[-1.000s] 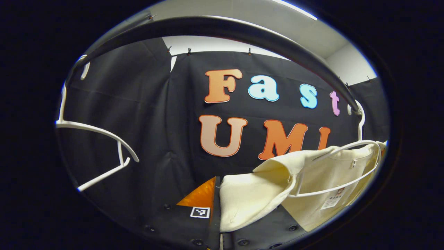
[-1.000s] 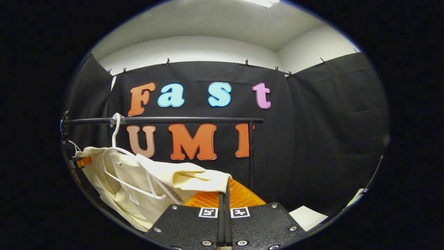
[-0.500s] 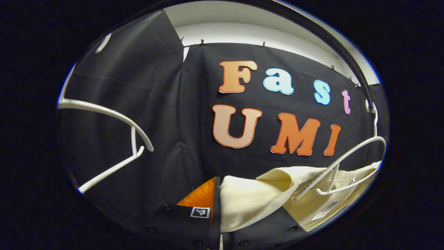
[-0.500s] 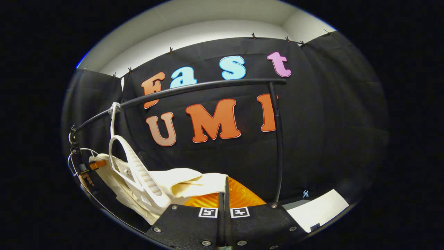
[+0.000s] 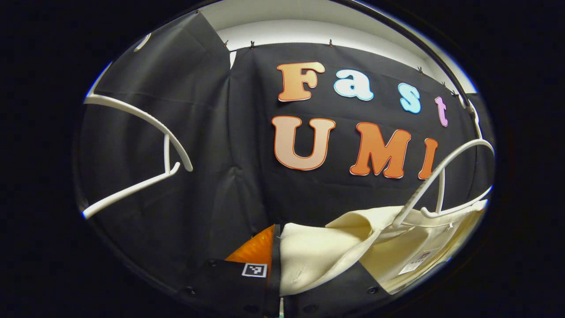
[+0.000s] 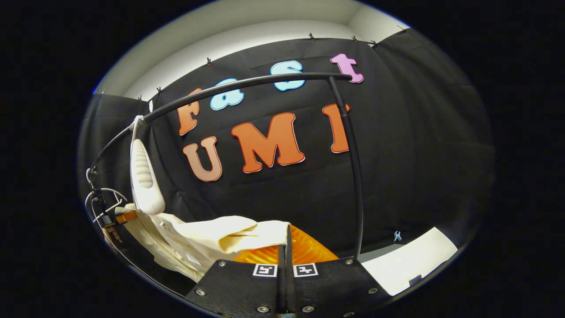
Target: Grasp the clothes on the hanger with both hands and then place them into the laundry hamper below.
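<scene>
Left gripper (image 5: 274, 247): black textured plates, square coded marker; right gripper (image 6: 286, 247): two markers, silver screws.

black metal clothes rail (image 6: 247, 84) arcs across the booth wall, its upright post (image 6: 353, 176) dropping at the right end | bare white plastic hanger (image 5: 145, 150) at far left (nothing on it) | white flat sheet (image 6: 410, 260) low right, beside post

A cream garment (image 5: 326, 251) is clamped between the closed fingers of the left gripper (image 5: 276, 265). Right of the garment's pinched edge, a white hanger (image 5: 446, 176) is seen lifted clear above it. Another white hanger (image 5: 141, 150) is seen far to the garment's left.
</scene>
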